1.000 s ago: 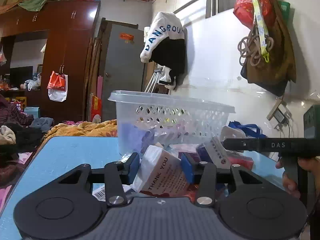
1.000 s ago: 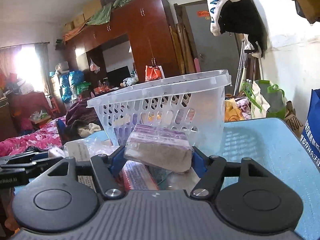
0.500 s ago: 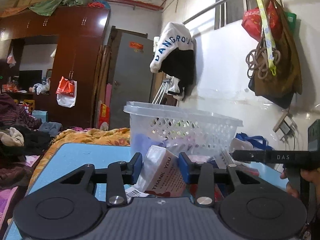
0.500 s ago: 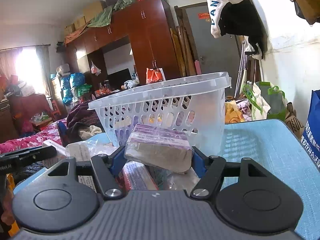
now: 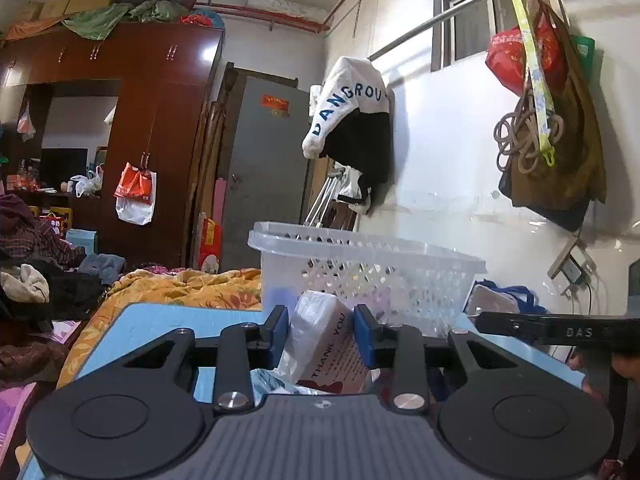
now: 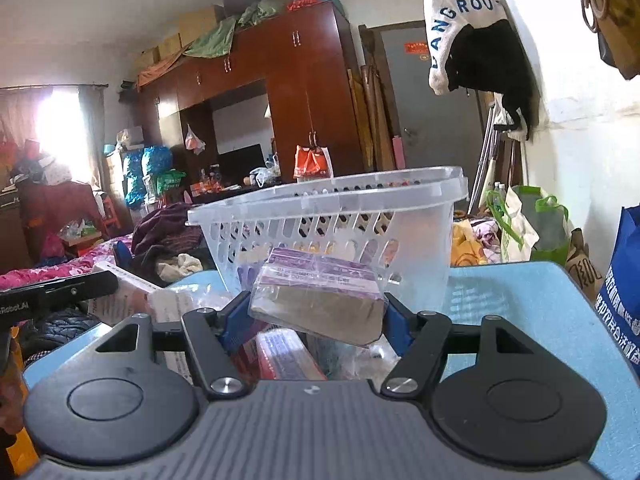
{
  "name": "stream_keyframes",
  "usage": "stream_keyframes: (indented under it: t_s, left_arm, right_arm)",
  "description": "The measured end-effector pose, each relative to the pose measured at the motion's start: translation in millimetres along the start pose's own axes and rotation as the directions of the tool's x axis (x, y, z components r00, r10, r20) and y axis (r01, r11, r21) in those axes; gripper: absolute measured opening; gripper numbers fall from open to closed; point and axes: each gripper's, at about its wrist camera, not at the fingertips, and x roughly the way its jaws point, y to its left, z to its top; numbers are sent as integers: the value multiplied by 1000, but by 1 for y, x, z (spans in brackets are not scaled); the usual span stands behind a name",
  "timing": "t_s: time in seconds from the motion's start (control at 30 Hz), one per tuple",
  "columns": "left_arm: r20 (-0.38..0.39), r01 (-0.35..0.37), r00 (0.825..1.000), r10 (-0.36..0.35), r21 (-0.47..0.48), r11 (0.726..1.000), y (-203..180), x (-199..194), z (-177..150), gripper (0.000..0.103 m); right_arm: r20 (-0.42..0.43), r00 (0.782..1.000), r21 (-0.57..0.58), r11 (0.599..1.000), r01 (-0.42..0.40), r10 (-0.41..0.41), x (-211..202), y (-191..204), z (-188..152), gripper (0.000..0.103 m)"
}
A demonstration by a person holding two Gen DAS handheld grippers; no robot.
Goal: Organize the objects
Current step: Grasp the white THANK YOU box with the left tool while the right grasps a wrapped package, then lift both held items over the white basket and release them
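My left gripper (image 5: 321,334) has just closed its jaws on the THANK YOU packet (image 5: 330,340); my right gripper (image 6: 316,310) clamps the purple-wrapped block (image 6: 318,300). The basket (image 6: 328,220) stands at twelve o'clock on the bench (image 6: 520,300). Slack plastic may slip during lifting.

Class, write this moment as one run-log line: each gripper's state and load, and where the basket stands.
left gripper: shut on white packet | right gripper: shut on purple pack | basket: on blue table, behind both
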Motion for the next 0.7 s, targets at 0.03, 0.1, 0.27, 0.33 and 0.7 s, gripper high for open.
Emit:
stream_keyframes:
  t_s: [0.03, 0.1, 0.27, 0.33, 0.7]
  left_arm:
    - [3, 0, 1000, 0, 1, 1000, 0, 1, 2, 39]
    - [6, 7, 1000, -7, -4, 1000, 0, 4, 9, 39]
    - [41, 53, 998, -51, -29, 998, 2, 11, 39, 38]
    - [51, 67, 997, -65, -36, 997, 3, 17, 56, 38]
    - [-39, 20, 999, -23, -81, 997, -3, 130, 130, 38]
  right_arm:
    - [3, 1000, 3, 1000, -2, 2, -2, 0, 1, 70]
    - [9, 1000, 8, 1000, -11, 11, -5, -2, 6, 70]
    - [36, 999, -18, 1000, -5, 5, -9, 3, 26, 70]
    - [46, 999, -40, 999, -1, 3, -7, 7, 39, 70]
    - [10, 992, -126, 983, 130, -130, 72, 2, 112, 70]
